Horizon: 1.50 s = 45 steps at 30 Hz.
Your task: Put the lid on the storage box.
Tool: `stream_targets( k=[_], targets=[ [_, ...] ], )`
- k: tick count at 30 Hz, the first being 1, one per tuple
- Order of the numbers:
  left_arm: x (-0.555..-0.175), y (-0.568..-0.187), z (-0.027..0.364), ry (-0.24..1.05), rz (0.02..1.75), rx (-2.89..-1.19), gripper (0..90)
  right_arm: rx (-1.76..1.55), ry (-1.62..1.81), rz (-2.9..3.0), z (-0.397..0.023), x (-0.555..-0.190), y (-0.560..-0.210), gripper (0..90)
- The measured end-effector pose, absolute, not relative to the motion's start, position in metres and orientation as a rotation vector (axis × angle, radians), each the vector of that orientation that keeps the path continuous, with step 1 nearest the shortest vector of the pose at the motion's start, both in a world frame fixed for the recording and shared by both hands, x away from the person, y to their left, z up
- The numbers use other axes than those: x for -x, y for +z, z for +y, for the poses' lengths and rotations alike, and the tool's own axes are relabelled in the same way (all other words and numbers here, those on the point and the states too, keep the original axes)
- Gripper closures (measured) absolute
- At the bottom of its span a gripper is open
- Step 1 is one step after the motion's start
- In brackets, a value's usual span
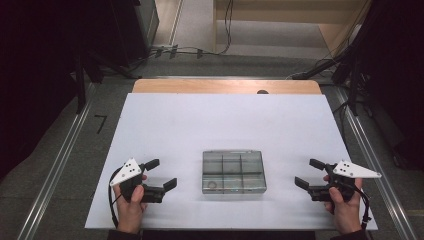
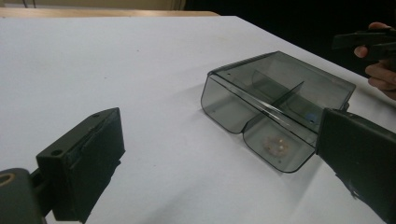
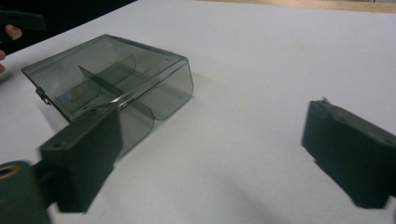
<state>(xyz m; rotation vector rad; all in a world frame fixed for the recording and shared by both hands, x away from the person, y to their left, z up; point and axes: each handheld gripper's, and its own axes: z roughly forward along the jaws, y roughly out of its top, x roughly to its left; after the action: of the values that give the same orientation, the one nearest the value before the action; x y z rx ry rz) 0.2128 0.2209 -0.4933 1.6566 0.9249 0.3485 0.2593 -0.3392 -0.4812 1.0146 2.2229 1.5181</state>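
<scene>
- A smoky clear plastic compartment box sits on the white table top, towards the near edge and about midway between the two hands.
- Its lid looks closed, and dividers split it into several cells, seemingly three across in two rows.
- In the near left cell, as the high view shows it, lies a small pale round thing; the left gripper view shows it through the tinted wall, too blurred to name.
- The left gripper is held in the person's left hand, well left of the box and pointing towards it. Its jaws stand wide apart with nothing between them, the box lying clear ahead.
- The right gripper is in the right hand, well right of the box and mirroring the other. Its jaws are also spread wide and empty.
- In the right gripper view the box rests beyond the left jaw, touching neither.
- A strip of bare wood edges the far side of the table.
</scene>
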Motion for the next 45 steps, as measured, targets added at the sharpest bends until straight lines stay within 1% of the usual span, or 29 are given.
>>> stream_targets(
  k=[12, 26, 31, 45],
  targets=[
    [-0.212, -0.494, 0.243, 0.38, 0.959, -1.639, 0.0, -1.064, 1.518, 2.173, -0.36, -0.264, -0.483, 0.0],
    [-0.209, -0.497, 0.267, 0.448, 1.014, -1.62, 0.0, -1.125, 1.479, 2.131, -0.375, -0.265, -0.487, 0.0],
    [-0.208, -0.498, 0.267, 0.465, 1.007, -1.617, 0.0, -1.133, 1.487, 2.113, -0.379, -0.266, -0.491, 0.0],
    [-0.209, -0.499, 0.265, 0.45, 1.006, -1.629, 0.0, -1.138, 1.481, 2.118, -0.379, -0.267, -0.493, 0.0]
  ],
)
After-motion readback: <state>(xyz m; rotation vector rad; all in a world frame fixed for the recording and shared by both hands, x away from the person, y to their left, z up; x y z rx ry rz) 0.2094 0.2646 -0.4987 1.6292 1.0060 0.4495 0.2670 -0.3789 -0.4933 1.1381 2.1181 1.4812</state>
